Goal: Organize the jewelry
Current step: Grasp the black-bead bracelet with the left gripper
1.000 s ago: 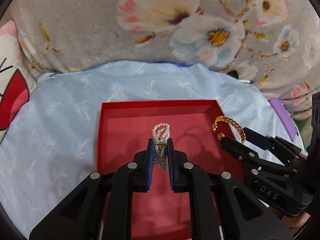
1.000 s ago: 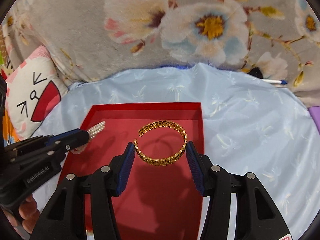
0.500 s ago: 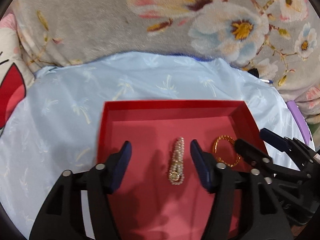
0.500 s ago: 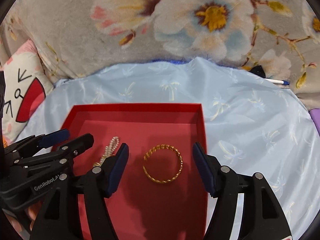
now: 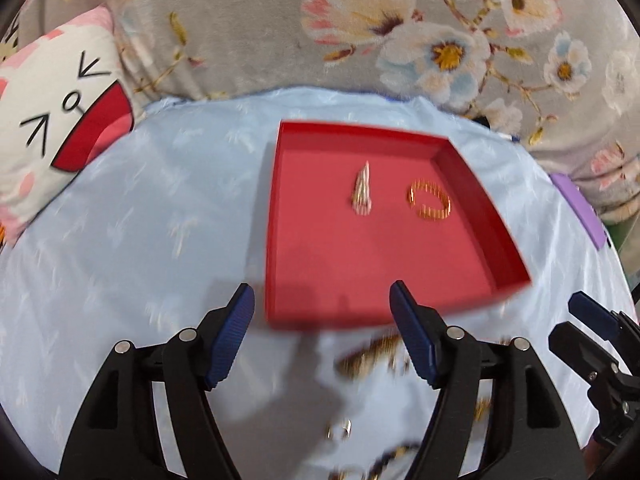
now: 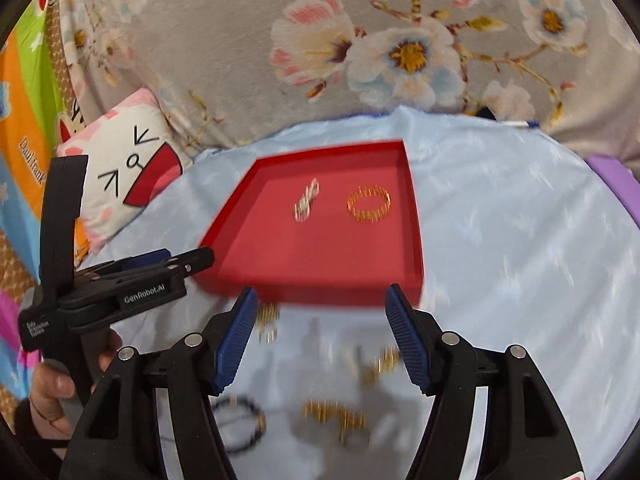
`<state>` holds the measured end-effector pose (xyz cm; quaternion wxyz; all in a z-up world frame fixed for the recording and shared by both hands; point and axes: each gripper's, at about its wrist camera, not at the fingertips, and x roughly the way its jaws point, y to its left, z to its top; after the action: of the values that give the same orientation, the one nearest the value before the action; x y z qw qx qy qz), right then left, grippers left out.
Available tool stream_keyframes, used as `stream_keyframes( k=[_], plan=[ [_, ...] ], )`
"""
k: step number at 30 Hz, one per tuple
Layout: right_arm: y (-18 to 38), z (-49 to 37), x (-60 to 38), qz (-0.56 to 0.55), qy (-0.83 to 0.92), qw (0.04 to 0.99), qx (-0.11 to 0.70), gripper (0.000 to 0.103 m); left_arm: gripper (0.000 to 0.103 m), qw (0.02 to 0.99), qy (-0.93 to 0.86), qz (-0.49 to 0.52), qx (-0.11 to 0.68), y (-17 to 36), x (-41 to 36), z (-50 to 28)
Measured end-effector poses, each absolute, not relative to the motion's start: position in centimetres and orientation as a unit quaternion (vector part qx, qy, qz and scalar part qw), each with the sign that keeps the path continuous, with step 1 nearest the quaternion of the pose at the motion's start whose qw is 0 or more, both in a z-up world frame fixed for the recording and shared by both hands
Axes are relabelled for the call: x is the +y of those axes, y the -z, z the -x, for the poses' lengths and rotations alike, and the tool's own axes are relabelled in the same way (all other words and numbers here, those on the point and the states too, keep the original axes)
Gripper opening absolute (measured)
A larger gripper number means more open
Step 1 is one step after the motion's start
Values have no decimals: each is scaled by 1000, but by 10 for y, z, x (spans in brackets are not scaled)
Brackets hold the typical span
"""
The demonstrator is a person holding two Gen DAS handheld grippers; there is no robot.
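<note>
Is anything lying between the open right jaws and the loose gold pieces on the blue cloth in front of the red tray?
Nothing visible does. The right gripper is open over bare blue cloth, with the blurred gold pieces just below it. The red tray lies beyond them, not between.

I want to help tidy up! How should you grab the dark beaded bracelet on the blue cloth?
The dark beaded bracelet lies flat as an open loop on the light blue cloth. Probably best to come straight down from above and pinch one side of the loop, one finger inside and one outside. It looks blurred, so check for a clasp first.
</note>
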<state>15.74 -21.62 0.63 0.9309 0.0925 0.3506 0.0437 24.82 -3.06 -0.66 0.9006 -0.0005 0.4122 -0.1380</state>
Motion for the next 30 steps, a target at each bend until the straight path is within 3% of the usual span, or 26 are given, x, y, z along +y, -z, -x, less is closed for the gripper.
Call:
stream_keyframes(
  k=[4,9,14,17,23,29,30],
  plan=[
    [25,-110,-206,-76,-17,925,371,63,67,889,134,13,437,30,-16,-207],
    [46,-79,-208,-83,11,919,384,43,67,888,134,3,440,43,-13,-164],
    [57,-61,-212,-96,16,915,391,17,66,889,136,-20,436,53,-18,-131],
    [64,-54,-211,-101,16,912,397,7,58,885,147,-26,441,57,-24,-122],
    [66,-42,-210,-105,19,911,398,6,34,873,167,-22,458,64,-36,-118],
    [61,-37,-211,-108,19,914,392,6,28,872,165,-21,460,68,-43,-117],
    [61,-37,-211,-108,19,913,392,6,19,872,168,-21,460,68,-45,-116]
  ],
)
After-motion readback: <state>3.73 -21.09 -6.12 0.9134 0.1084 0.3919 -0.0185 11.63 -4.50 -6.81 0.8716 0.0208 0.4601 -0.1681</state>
